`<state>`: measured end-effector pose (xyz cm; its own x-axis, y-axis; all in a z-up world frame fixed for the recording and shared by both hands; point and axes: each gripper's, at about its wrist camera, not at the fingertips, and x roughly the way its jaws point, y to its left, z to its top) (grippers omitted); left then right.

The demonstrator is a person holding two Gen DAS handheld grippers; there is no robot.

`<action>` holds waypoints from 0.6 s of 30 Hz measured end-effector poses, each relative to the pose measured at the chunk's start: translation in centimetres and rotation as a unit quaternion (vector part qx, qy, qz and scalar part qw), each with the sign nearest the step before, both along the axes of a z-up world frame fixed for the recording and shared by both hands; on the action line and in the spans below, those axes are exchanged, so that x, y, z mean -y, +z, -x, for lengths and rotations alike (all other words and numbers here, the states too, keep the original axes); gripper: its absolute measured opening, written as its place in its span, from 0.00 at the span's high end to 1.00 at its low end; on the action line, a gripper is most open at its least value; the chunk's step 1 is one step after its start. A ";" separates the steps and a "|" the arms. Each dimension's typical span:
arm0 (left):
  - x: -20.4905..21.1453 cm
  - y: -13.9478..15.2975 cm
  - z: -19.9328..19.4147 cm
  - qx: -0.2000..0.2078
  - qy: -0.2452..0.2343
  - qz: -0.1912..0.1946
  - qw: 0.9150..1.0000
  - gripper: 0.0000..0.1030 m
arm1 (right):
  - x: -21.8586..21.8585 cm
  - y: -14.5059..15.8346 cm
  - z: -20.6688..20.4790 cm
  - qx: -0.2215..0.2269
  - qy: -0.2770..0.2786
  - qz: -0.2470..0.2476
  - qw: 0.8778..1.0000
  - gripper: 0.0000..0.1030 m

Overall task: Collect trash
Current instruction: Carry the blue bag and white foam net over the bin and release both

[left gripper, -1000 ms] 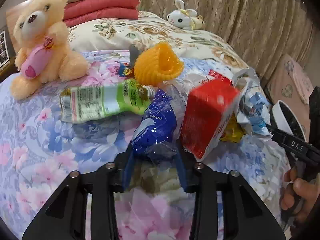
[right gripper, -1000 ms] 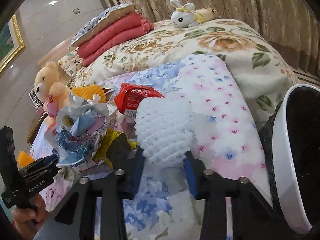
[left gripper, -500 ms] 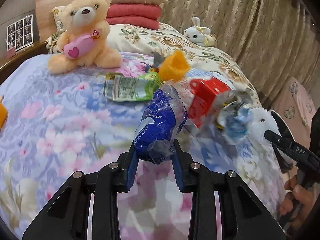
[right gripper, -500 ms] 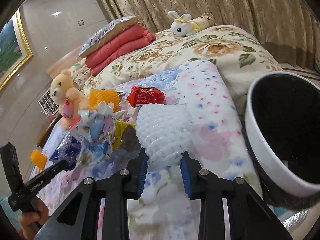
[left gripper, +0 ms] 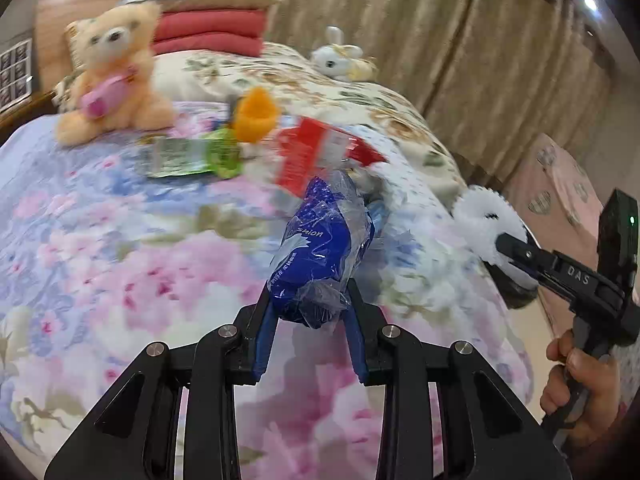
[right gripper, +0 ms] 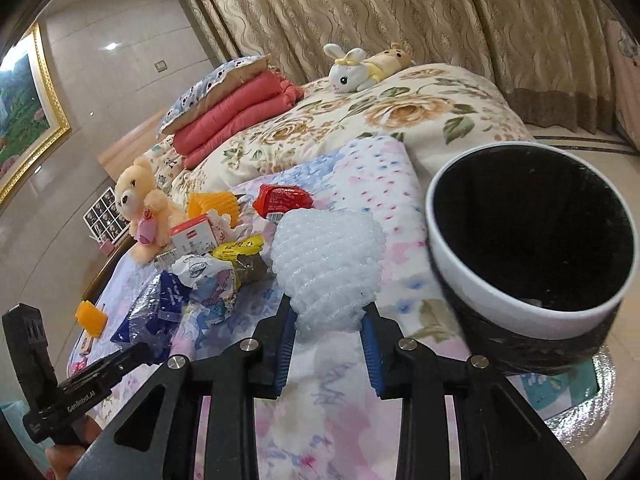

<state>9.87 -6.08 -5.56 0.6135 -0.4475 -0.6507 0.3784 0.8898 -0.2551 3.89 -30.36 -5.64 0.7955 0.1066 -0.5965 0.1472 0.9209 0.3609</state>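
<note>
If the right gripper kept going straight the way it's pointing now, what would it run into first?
Probably the flowered bedspread just beyond the white foam net that the right gripper is shut on. The red packet lies slightly left of that line, the bin to the right. Depth is hard to judge.

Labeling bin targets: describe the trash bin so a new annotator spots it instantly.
Follow the floral bed to its right edge in the right wrist view. Beside it stands the trash bin: round, white rim, black inside, open top, the only container among wrappers and plush toys.
</note>
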 end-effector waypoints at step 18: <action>10.3 2.5 1.5 0.030 -0.106 -0.014 0.994 0.71 | 5.3 1.6 4.4 0.022 -0.055 -0.004 0.998 0.70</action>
<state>8.41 -16.37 -3.08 0.5451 -0.5531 -0.6300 0.5723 0.7947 -0.2025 -0.48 -35.62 -4.05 0.8278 0.0217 -0.5606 0.2307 0.8976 0.3755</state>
